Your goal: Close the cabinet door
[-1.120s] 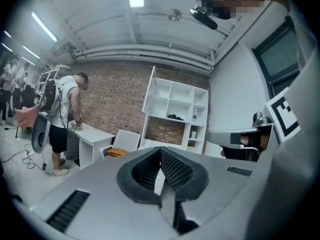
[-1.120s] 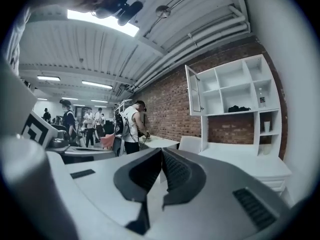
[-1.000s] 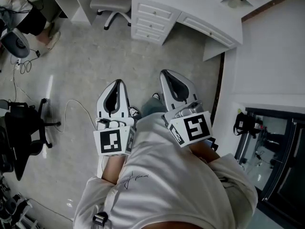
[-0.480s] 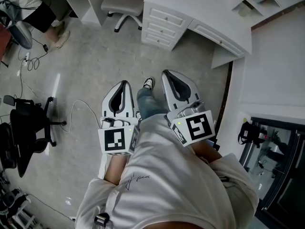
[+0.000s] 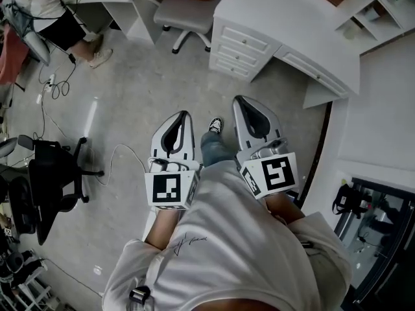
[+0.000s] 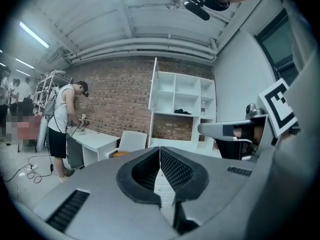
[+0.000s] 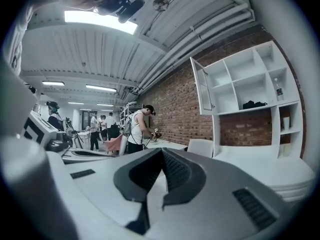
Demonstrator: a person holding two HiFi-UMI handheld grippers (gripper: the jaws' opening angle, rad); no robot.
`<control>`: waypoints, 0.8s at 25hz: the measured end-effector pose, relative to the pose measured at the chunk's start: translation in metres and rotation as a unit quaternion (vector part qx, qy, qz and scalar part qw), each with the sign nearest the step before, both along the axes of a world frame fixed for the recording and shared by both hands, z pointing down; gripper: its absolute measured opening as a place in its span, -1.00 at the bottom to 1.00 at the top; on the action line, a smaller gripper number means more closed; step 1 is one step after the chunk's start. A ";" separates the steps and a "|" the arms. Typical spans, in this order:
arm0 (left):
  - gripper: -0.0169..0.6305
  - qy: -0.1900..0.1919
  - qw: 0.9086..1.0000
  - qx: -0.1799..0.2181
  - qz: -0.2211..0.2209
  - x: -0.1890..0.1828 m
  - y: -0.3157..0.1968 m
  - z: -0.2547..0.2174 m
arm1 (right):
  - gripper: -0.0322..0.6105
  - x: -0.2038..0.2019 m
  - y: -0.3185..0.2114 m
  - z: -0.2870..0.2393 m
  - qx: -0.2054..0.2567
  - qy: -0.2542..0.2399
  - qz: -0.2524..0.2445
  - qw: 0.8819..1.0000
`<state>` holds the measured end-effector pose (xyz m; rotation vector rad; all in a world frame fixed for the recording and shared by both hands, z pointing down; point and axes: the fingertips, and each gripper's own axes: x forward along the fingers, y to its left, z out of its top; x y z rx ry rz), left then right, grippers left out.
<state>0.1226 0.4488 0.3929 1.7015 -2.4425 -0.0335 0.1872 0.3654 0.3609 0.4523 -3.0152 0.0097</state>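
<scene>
The white cabinet [image 7: 250,84] is a set of open shelves over a white desk, against a brick wall. Its left door [image 7: 202,86] stands swung open; the same door [image 6: 154,86] shows edge-on in the left gripper view. In the head view only a corner of the cabinet [image 5: 382,5] appears at the top right. My left gripper [image 5: 180,118] and right gripper [image 5: 245,102] are held side by side in front of the person's body, well short of the cabinet. Both are shut on nothing, with the jaws meeting tip to tip in each gripper view [image 6: 160,149] [image 7: 161,150].
A white desk with drawers [image 5: 259,37] stands ahead, with a grey chair holding an orange cushion [image 5: 188,8] beside it. A black office chair [image 5: 48,180] and floor cables [image 5: 117,154] lie to the left. A person [image 5: 52,11] works at the far left desk. A dark glass door [image 5: 382,232] is at right.
The person holding the grippers has stepped forward, one shoe now showing between the grippers. The desk has slid right and down in the head view. Both grippers stay shut.
</scene>
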 end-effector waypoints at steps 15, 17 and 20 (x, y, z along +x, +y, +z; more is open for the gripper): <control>-0.90 0.015 1.000 -0.023 0.011 -0.077 -0.124 -0.008 | -0.82 -0.068 -0.131 -0.002 -0.020 -0.006 0.030 0.999; -0.90 0.013 1.000 -0.021 0.014 -0.085 -0.140 -0.010 | -0.82 -0.075 -0.145 -0.001 -0.021 -0.005 0.031 0.999; -0.90 0.004 1.000 -0.004 0.030 -0.093 -0.167 -0.014 | -0.82 -0.083 -0.167 0.001 -0.023 -0.007 0.034 0.999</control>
